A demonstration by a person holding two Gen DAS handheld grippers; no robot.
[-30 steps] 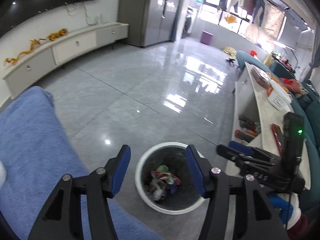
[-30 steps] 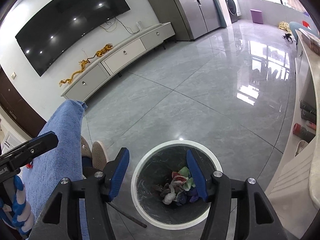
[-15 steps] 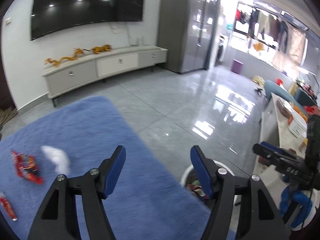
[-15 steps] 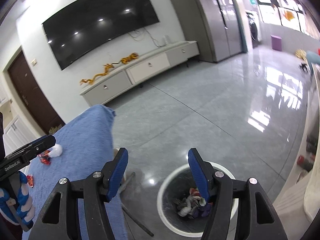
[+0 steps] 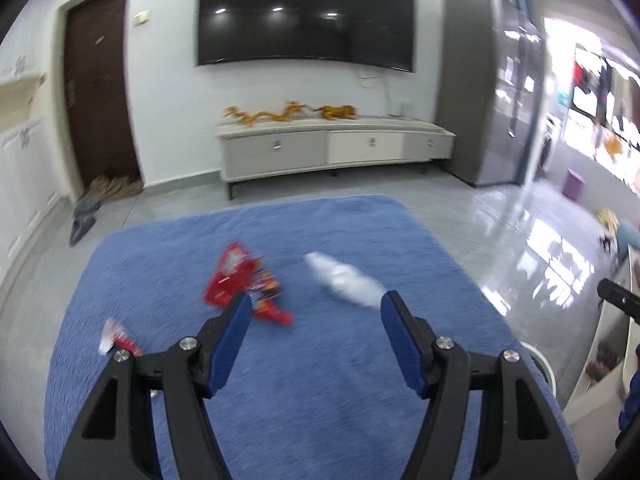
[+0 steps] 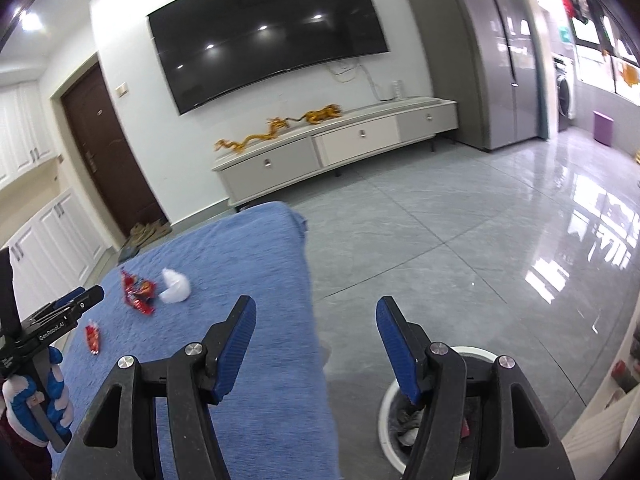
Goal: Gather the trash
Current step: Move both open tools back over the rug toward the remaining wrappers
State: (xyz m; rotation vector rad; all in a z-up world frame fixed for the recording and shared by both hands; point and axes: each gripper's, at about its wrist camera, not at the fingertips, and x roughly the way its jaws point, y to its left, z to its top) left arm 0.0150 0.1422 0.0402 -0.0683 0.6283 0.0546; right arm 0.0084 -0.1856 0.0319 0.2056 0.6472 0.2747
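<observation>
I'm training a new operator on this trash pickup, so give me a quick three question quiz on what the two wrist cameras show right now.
1. True or false: the crumpled white tissue lies on the blue fuzzy cloth.
2. How many red wrapper pieces lie on that cloth?
3. The round white-rimmed trash bin stands: A) on the cloth, B) on the grey floor beside the cloth, C) on the TV cabinet.

Key: 1 true. 2 two: the large red snack wrapper and the small red-and-white wrapper. 3 B.

Black two-finger left gripper [image 5: 316, 304] with blue ribbed pads [image 5: 230, 344] and silver screws [image 5: 187, 344]; right gripper [image 6: 314, 312] alike — a blue-and-white glove [image 6: 36, 408], lower left.
</observation>
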